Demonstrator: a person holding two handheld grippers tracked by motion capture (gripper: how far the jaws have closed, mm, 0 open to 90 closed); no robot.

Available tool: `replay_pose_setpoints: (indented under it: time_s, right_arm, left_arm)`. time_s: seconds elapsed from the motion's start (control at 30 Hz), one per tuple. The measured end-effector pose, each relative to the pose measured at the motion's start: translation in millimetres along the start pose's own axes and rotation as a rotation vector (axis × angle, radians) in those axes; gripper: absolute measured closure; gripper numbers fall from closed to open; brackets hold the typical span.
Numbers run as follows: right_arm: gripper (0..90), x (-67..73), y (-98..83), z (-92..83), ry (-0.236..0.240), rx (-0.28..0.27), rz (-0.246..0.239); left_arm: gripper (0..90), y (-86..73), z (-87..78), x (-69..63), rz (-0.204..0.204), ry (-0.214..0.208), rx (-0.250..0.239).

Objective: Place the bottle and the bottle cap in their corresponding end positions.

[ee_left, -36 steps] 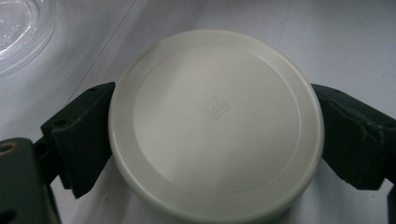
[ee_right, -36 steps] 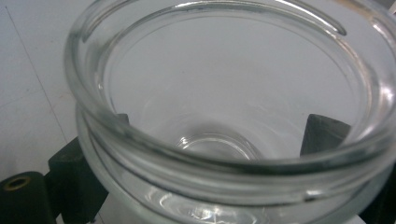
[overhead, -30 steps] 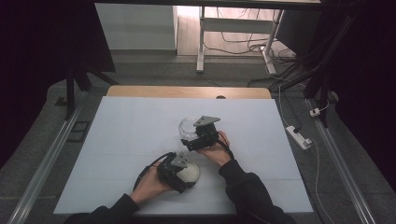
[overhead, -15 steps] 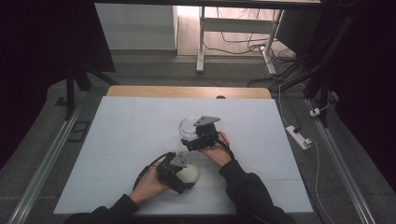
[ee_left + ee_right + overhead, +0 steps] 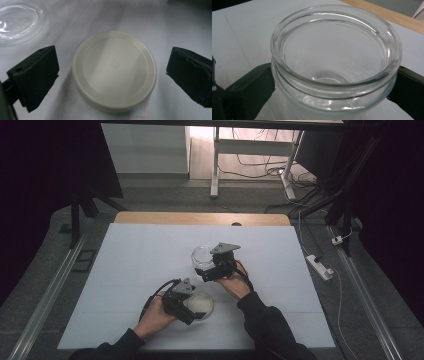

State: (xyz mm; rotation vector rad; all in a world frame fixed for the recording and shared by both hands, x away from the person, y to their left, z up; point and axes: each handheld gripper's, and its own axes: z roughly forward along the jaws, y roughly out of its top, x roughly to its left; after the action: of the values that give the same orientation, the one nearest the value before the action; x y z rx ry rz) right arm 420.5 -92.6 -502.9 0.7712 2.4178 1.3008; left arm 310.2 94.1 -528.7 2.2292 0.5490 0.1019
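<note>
Item one, a round cream-white lid, lies flat on the white table near the front edge, left of the jar; its top is smooth with a raised rim and a small embossed mark at the centre. The left gripper stands over it, jaws spread wide to either side of the lid, clear of its edge and gripping nothing. Item two, a clear glass jar, stands upright at mid-table, just behind and to the right of the lid, mouth open, thick rolled lip, nothing inside. The right gripper is closed on the jar, its black jaws pressed to opposite sides of the wall just below the lip. A wooden table edge runs along the far side.
</note>
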Motion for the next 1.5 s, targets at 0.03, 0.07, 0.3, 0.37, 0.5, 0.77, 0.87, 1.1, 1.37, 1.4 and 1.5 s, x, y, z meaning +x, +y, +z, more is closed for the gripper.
replay_pose_setpoints:
  time_s: [0.03,0.07,0.3,0.37,0.5,0.77,0.87,1.1,1.37,1.4,1.5]
  right_arm:
    - [0.0,0.0,-0.1,-0.9,0.002,0.002,0.000]
    - [0.0,0.1,-0.5,-1.4,0.003,0.003,-0.001]
    - [0.0,2.6,-2.0,-6.7,0.004,0.004,0.003]
    - [0.0,3.0,-1.9,-9.1,0.005,0.003,0.008]
    - [0.0,3.4,-2.9,-15.6,0.007,0.011,0.012]
    - [0.0,3.1,-4.1,-31.5,0.015,0.008,0.020]
    - [0.0,4.1,-4.1,-36.5,0.021,-0.003,0.027]
    - [0.0,12.1,-6.6,-45.2,0.027,0.010,0.006]
    - [0.0,21.3,-9.2,-61.9,0.031,0.003,-0.009]
    - [0.0,22.3,-9.6,-64.1,0.030,0.001,-0.009]
    - [0.0,24.5,-10.6,-70.0,0.031,-0.002,-0.007]
  left_arm:
    - [0.0,-0.1,-2.2,0.3,-0.005,0.001,-0.006]
    - [0.0,-0.3,-4.5,0.6,-0.007,0.000,-0.014]
    - [0.0,-1.5,-19.0,3.2,-0.028,0.007,-0.050]
    - [0.0,-2.3,-23.2,4.2,-0.036,0.009,-0.056]
    - [0.0,-4.1,-31.6,5.4,-0.050,0.014,-0.072]
    - [0.0,-6.9,-46.9,8.6,-0.075,0.024,-0.102]
    - [0.0,-7.7,-50.6,8.9,-0.082,0.022,-0.102]
    - [0.0,-10.7,-60.9,7.0,-0.104,0.042,-0.104]
    - [0.0,-18.2,-77.2,5.7,-0.125,0.063,-0.132]
    - [0.0,-19.3,-79.0,5.5,-0.129,0.066,-0.134]
    - [0.0,-22.4,-84.7,4.7,-0.136,0.073,-0.147]
